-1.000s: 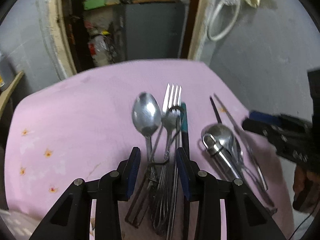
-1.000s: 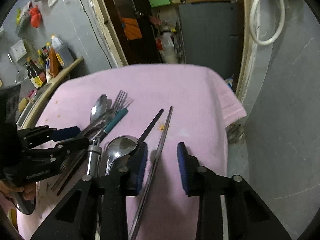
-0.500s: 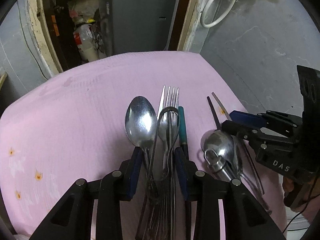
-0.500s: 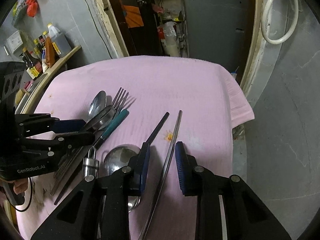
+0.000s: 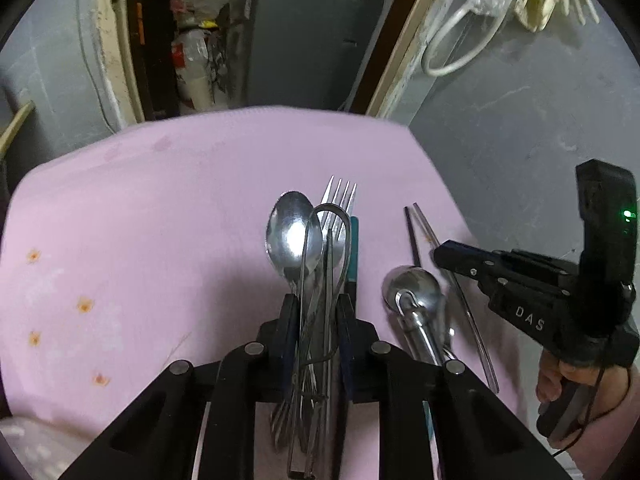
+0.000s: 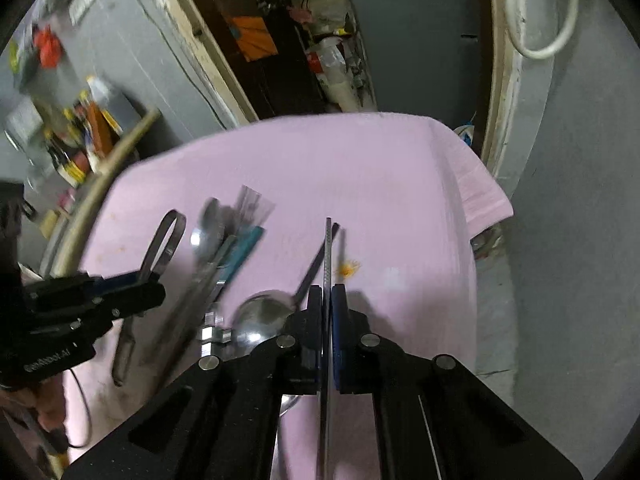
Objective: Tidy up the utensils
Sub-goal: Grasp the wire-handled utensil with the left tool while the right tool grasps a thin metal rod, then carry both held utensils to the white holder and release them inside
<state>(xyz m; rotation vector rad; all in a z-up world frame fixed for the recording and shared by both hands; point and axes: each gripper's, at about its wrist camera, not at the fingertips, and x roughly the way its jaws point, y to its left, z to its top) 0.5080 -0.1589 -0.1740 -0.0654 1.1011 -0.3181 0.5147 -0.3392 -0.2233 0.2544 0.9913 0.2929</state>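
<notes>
Utensils on your desk (image 5: 160, 208): right gripper (image 6: 326, 300) just pinched a chopstick (image 6: 328, 248); left gripper (image 5: 316, 312) just clamped the wire loop (image 5: 328, 240), both ready for lifting.

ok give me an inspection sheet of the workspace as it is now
surface: pink cloth with small orange marks, covering the table.
job's things: spoon, fork, teal-handled utensil, ladle, dark chopstick.
clutter: nothing seen on the cloth.
grippers: left gripper has just been closing around a wire-loop utensil, which shows raised in the right view; right gripper shut on a metal chopstick.
cables: white hose looped on the wall.
surroundings: grey walls, bottles on a shelf.
</notes>
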